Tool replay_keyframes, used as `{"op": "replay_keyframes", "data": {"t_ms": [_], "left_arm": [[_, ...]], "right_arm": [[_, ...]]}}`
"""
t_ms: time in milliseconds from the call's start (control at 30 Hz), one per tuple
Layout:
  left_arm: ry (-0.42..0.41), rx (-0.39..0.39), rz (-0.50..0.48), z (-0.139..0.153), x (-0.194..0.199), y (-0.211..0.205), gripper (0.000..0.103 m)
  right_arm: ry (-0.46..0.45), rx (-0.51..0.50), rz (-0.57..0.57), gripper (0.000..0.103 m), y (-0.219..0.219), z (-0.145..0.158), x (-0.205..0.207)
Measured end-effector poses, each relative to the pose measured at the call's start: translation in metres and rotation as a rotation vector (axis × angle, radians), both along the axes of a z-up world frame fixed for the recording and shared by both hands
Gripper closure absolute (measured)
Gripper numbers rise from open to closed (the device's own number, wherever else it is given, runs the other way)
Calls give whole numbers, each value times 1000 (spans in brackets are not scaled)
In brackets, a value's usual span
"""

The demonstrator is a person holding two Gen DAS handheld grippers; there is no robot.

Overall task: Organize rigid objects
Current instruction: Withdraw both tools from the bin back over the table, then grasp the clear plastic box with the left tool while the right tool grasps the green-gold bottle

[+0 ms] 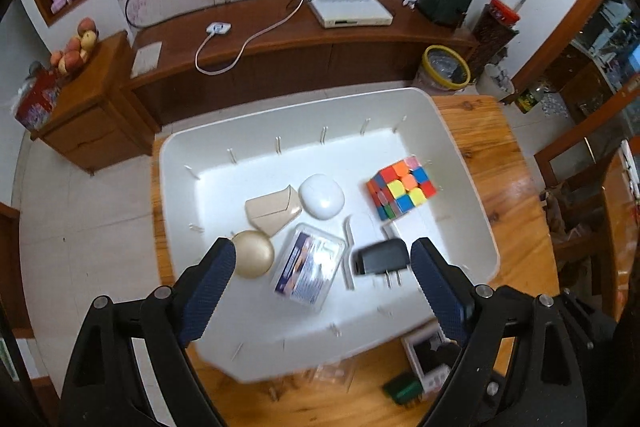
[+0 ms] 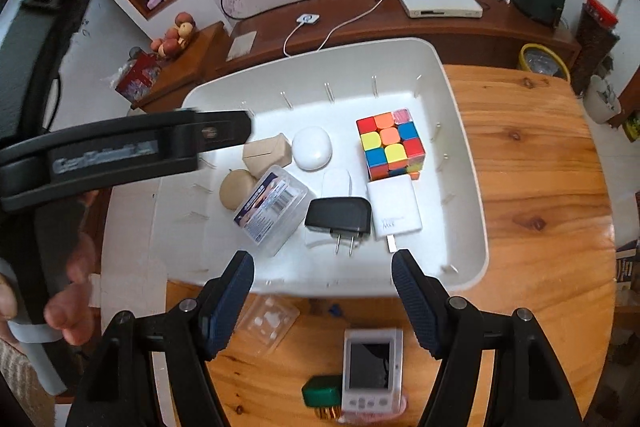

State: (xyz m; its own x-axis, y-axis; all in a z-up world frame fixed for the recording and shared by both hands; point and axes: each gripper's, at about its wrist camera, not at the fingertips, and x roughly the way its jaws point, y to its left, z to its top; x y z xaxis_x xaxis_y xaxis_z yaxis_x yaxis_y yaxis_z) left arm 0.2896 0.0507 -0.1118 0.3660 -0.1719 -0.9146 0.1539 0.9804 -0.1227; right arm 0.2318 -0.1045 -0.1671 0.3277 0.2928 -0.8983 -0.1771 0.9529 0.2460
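A white bin [image 1: 472, 187] [image 2: 464, 155] stands on the wooden table. In it lie a colour cube [image 1: 402, 189] [image 2: 390, 147], a white rounded case [image 1: 322, 195] [image 2: 312, 148], a beige box [image 1: 272, 211] [image 2: 267, 155], a gold ball [image 1: 252, 254] [image 2: 236, 195], a clear plastic box [image 1: 308, 269] [image 2: 270, 209], a black plug adapter [image 1: 380, 259] [image 2: 338, 217] and a white charger [image 2: 394, 207]. My left gripper [image 1: 322, 265] is open and empty above the bin's near part. My right gripper [image 2: 322, 277] is open and empty over the bin's near rim.
On the table [image 2: 540, 187] in front of the bin lie a small white device with a screen [image 2: 370, 367], a green block [image 2: 320, 393] and a clear plastic tray [image 2: 268, 323]. A wooden TV bench [image 1: 300, 39] and a yellow-rimmed bucket [image 1: 446, 67] stand behind.
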Motion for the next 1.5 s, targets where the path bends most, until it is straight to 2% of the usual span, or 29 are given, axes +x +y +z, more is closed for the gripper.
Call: {"op": "replay_keyframes", "data": {"t_ms": [133, 300, 500, 700, 900, 1033, 1333, 1500], "left_arm": [[-38, -29, -19, 21, -29, 8, 12], [-68, -45, -52, 32, -63, 13, 12], [-96, -41, -98, 31, -98, 11, 12], [-120, -13, -131, 20, -124, 5, 12], [-100, 18, -136, -12, -138, 1, 12], [-67, 56, -140, -45, -144, -2, 12], [27, 147, -121, -117, -143, -6, 12], [49, 154, -97, -133, -134, -7, 12]], "right_arm": [[-29, 4, -17, 31, -5, 14, -23], [-80, -10, -38, 31, -14, 30, -56], [-136, -28, -56, 31, -21, 36, -91], [-202, -48, -62, 31, -24, 28, -124], [-282, -55, -71, 31, -23, 10, -158], [-323, -63, -64, 31, -16, -19, -180], [-343, -113, -51, 31, 6, -83, -206], [-363, -176, -17, 31, 22, -104, -211]]}}
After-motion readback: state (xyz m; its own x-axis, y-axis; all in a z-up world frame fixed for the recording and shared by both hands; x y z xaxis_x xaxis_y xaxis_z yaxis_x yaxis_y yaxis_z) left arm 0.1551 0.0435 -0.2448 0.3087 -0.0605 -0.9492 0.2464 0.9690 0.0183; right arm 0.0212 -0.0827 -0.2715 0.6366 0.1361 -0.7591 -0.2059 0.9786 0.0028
